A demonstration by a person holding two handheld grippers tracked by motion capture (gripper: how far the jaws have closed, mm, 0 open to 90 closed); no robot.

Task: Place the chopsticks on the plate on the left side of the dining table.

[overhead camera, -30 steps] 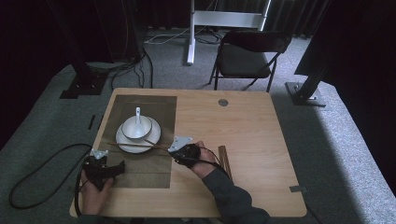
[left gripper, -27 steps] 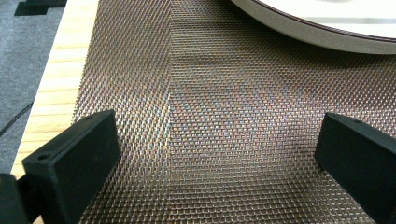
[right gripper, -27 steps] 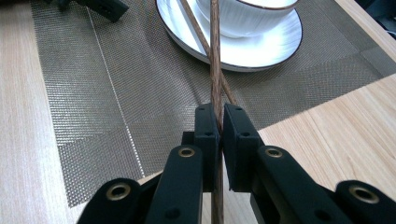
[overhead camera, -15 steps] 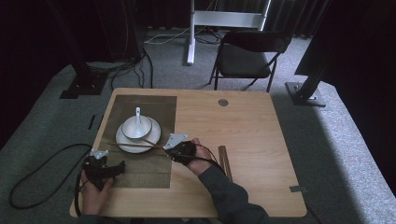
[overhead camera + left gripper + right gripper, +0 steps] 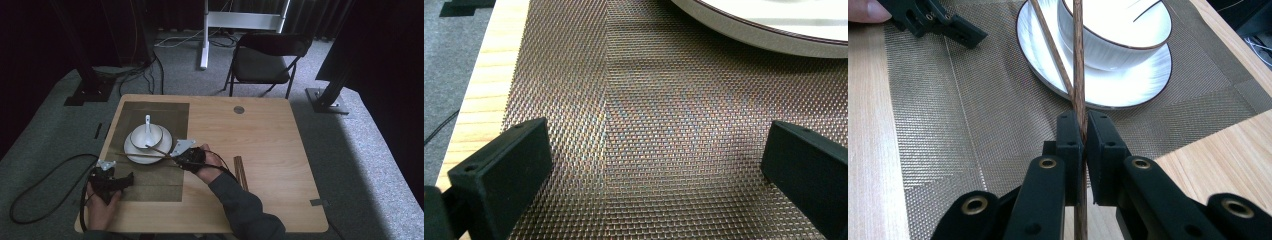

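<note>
While clamping a dark wooden chopstick between nearly closed jaws, right gripper hovering low over the woven gold-brown placemat, just short of the white saucer; chopstick running straight up from between the jaws and crossing over the rim of the white ribbed bowl sitting on that saucer; second chopstick lying slanted, resting on the saucer's near rim and meeting the held one just above the jaws; seen from the high view, right gripper sitting just beside the saucer at the placemat's right edge, with both sticks reaching left across the dishes, one angling onto the bowl, the other lying nearly level across the saucer's near side; white ceramic spoon standing in the bowl; further pair of chopsticks lying on the bare wooden table to the right of the person's forearm; left gripper resting at the placemat's near left corner, well apart from the dishes, held in the person's left hand; in the left gripper view, jaws spread wide with nothing between them, just the placemat weave below and the saucer's rim at the top right.
</note>
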